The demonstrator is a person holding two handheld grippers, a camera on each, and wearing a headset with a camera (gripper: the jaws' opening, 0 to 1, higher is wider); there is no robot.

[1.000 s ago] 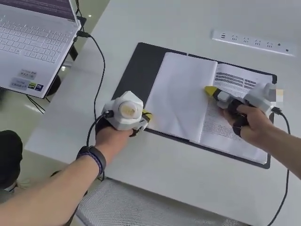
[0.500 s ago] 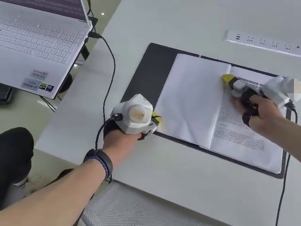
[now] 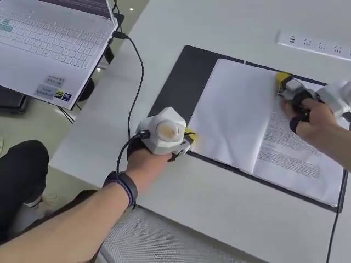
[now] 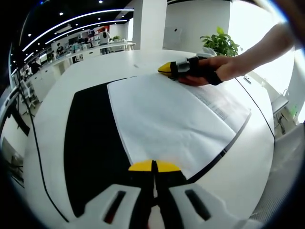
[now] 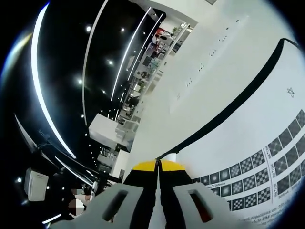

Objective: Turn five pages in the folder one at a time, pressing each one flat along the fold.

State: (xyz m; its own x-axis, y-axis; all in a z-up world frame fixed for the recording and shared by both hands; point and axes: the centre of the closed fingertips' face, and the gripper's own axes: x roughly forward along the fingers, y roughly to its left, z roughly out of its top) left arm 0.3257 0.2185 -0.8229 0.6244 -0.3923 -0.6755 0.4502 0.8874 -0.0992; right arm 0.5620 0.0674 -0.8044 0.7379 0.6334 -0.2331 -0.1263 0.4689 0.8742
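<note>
Right gripper [image 5: 157, 165]: jaws closed tip to tip with nothing between them. The yellow tips were set down at the far end of the fold [image 3: 266, 129], where the blank page [image 3: 230, 115] met the printed page [image 5: 267, 157].

Left gripper [image 4: 153, 166]: jaws also pressed together and empty. The tips sat at the near left edge of the folder [image 3: 175, 82], right by the blank page's lower corner. I could not tell whether they rested on paper or on cover.

Handling, as I judged it:
- The sheets were thin, light and floppy, so they would crease easily under a hard tip and spring up near the fold unless stroked flat along it.
- The best hold would be the free outer edge or a corner of the right-hand stack, pinching a single sheet only.
- Smooth tips might slide on the paper.
- The cover seemed stiffer but light, and likely to skate on the bench [image 3: 219, 22] unless pinned.

Looks: a dark cover lying open and flat. The left leaf was plain white. The right leaf carried blocks of text, and checkerboard squares showed in the right gripper view.

Place: the folder lay on the white bench in front of me. A laptop [image 3: 49, 49] stood off to the left with a cable [image 3: 137, 71] trailing beside it, and a power strip [image 3: 315, 45] lay beyond.
</note>
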